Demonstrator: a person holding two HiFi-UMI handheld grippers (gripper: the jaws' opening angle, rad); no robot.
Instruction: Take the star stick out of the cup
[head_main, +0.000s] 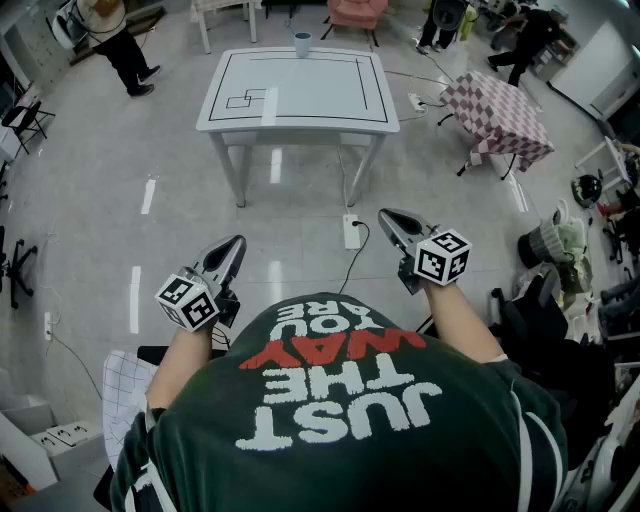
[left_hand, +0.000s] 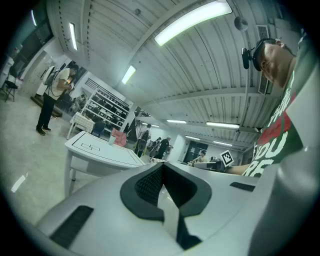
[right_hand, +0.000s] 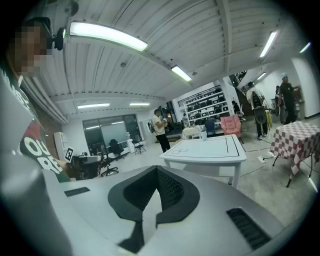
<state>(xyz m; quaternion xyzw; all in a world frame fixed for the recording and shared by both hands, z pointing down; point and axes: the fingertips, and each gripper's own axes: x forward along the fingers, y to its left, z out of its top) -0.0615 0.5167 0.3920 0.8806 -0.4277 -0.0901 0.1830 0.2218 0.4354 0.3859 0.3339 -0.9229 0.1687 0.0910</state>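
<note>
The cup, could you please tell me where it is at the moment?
In the head view, the cup stands at the middle of the far edge of the white table, top centre of the picture.

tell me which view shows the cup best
The head view: the cup stands unobstructed at the far edge of the white table, seen from above. Both gripper views show it only as a tiny shape on that distant table.

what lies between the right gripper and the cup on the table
Head view: from the right gripper, floor with a power strip, then most of the white table; the cup stands at its far edge.
</note>
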